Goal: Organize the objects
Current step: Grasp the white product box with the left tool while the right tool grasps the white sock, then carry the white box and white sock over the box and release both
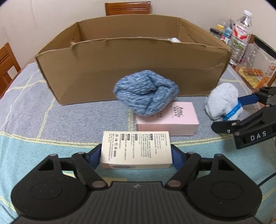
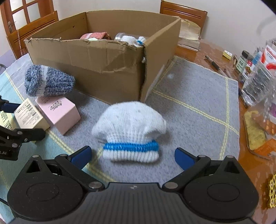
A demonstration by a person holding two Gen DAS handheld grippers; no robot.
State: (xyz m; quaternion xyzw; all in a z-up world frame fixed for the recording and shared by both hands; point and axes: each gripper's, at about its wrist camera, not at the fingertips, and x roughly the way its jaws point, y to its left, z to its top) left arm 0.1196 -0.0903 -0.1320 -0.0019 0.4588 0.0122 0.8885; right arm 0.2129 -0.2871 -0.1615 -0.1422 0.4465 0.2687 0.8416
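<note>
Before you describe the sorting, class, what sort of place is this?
Probably a home dining room: a clothed table with wooden chairs around it, a paned wooden door, and water bottles crowded at the table's edge.

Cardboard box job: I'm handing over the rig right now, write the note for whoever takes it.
Left gripper: jaws shut on the white printed carton.
Right gripper: jaws open around the white knit sock bundle with blue band, not gripping.
Done: several items already in the brown cardboard box.
Left: the carton, the white bundle, the blue marled sock bundle resting on the pink box.
</note>
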